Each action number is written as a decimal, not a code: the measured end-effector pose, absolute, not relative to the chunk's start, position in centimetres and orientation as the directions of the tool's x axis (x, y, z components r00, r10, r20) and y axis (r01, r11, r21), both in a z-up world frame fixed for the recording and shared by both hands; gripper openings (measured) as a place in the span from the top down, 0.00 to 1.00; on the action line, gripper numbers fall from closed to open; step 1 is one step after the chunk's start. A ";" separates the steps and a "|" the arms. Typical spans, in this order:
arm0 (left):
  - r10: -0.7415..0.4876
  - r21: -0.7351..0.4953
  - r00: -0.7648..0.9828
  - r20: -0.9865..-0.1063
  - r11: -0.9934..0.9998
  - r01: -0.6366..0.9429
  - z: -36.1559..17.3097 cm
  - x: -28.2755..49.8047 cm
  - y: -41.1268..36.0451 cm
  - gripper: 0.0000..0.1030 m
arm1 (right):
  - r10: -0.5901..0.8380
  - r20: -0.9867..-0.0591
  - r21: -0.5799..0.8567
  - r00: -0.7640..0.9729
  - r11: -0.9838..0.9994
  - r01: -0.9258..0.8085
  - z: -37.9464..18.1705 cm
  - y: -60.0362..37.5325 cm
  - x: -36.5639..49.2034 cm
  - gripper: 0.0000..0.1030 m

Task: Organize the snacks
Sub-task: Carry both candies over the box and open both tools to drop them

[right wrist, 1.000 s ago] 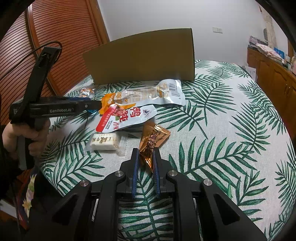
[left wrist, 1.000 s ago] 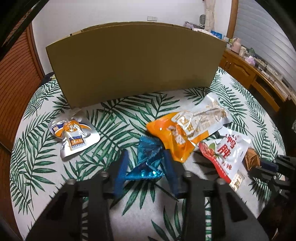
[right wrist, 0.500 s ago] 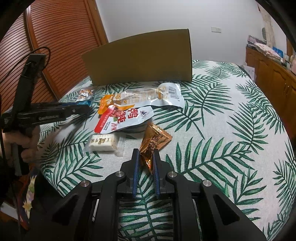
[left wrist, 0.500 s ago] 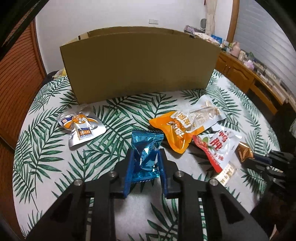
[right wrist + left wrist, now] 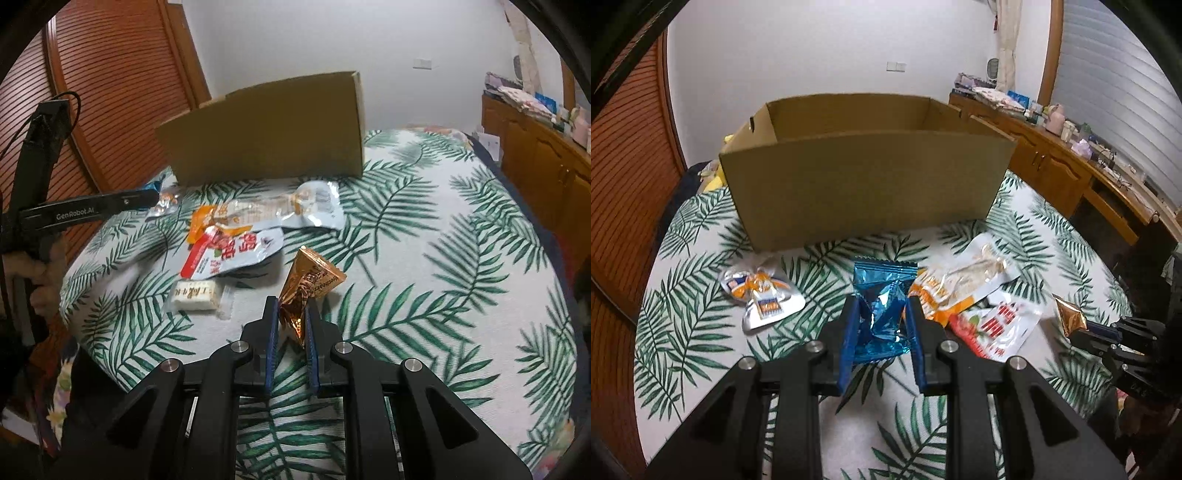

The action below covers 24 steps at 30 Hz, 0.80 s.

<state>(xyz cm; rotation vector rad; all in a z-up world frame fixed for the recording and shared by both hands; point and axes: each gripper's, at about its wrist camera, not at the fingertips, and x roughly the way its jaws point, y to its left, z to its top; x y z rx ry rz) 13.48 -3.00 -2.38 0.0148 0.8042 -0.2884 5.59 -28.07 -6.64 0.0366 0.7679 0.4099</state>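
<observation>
The left gripper (image 5: 880,325) has its jaws clamped on a blue packet (image 5: 882,306); the cardboard box (image 5: 864,181) stands beyond them. The right gripper (image 5: 291,325) pinches a golden packet (image 5: 306,284), with loose snack bags (image 5: 255,221) lying ahead-left on the counter (image 5: 443,258).

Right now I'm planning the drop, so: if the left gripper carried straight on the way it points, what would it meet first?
Probably the near wall of the cardboard box. The left gripper, shut on the blue snack packet, aims at it over bare tablecloth. Depth is unclear; angled downward, it might touch cloth first.

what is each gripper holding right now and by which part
The left gripper is shut on the blue snack packet, pinching its lower half from both sides. The right gripper is shut on the gold snack packet, gripping its lower crimped end.
</observation>
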 end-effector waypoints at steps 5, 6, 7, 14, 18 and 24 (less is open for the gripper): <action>-0.259 -0.099 0.670 -0.696 0.958 0.267 -1.3 13.5 -3.5 0.78 | 0.376 -0.642 0.178 0.668 0.921 -0.347 -4.9 -28.8 5.6 0.89; -0.258 -0.096 0.673 -0.693 0.958 0.269 -1.1 13.6 -3.6 0.78 | 0.379 -0.634 0.177 0.674 0.920 -0.350 -4.4 -28.8 5.6 0.89; -0.255 -0.088 0.678 -0.689 0.958 0.271 -0.8 13.7 -3.7 0.78 | 0.379 -0.628 0.173 0.679 0.919 -0.353 -4.0 -28.9 5.7 0.89; -0.246 -0.049 0.708 -0.662 0.957 0.287 1.9 14.8 -4.4 0.78 | 0.397 -0.574 0.147 0.716 0.910 -0.387 -0.3 -28.6 6.3 0.89; -0.238 -0.037 0.733 -0.637 0.959 0.280 3.7 16.0 -4.2 0.78 | 0.415 -0.539 0.129 0.733 0.900 -0.415 2.0 -28.2 7.0 0.89; -0.226 -0.031 0.751 -0.620 0.964 0.264 5.5 18.4 -3.2 0.78 | 0.447 -0.486 0.101 0.751 0.882 -0.460 5.6 -27.1 9.1 0.89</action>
